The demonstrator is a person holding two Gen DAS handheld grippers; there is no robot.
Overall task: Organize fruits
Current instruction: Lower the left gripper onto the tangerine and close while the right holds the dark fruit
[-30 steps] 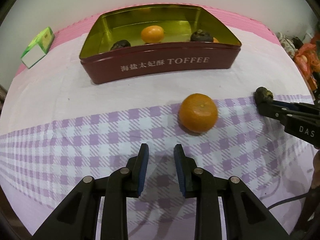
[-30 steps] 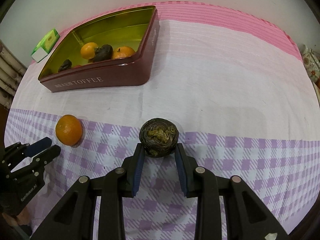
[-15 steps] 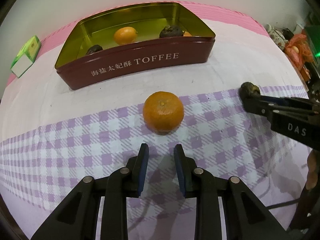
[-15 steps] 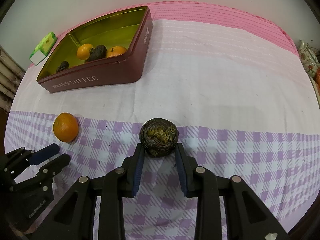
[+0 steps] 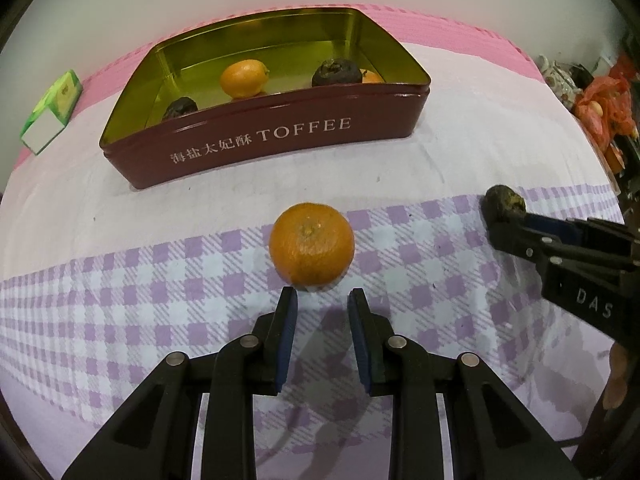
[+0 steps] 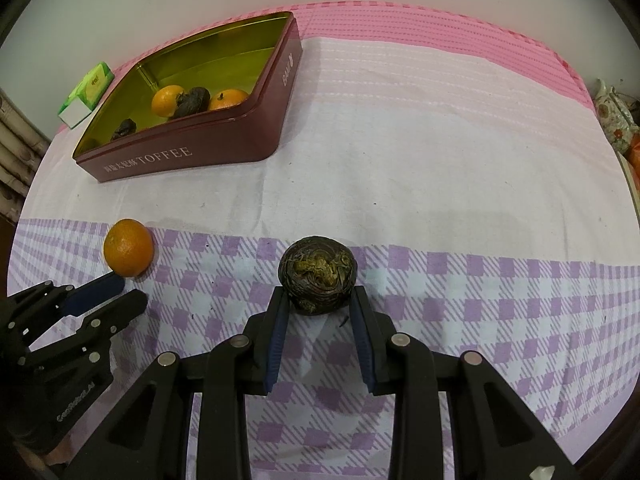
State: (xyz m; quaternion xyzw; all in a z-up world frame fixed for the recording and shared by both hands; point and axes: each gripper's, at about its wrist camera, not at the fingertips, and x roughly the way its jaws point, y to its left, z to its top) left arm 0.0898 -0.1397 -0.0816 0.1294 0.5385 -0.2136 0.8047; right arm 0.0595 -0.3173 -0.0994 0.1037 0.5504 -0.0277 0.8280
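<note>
A loose orange [image 5: 312,246] lies on the checked cloth just ahead of my left gripper [image 5: 322,296], which is shut with nothing between its fingers. In the right wrist view the same orange [image 6: 128,247] sits left of my right gripper [image 6: 319,296], which is shut on a dark wrinkled fruit [image 6: 318,276] held at its fingertips. That fruit [image 5: 505,199] also shows at the right of the left wrist view. Behind stands a dark red TOFFEE tin [image 5: 384,120] holding oranges and dark fruits.
A small green and white box [image 5: 52,110] lies left of the tin. Bags and clutter [image 5: 600,108] sit past the cloth's right edge. A patterned pot [image 6: 614,116] stands at the far right. White cloth [image 6: 440,160] stretches right of the tin.
My left gripper has drifted sideways, so the loose orange now lies centred just ahead of its fingertips. The right gripper stays still, holding the dark fruit.
</note>
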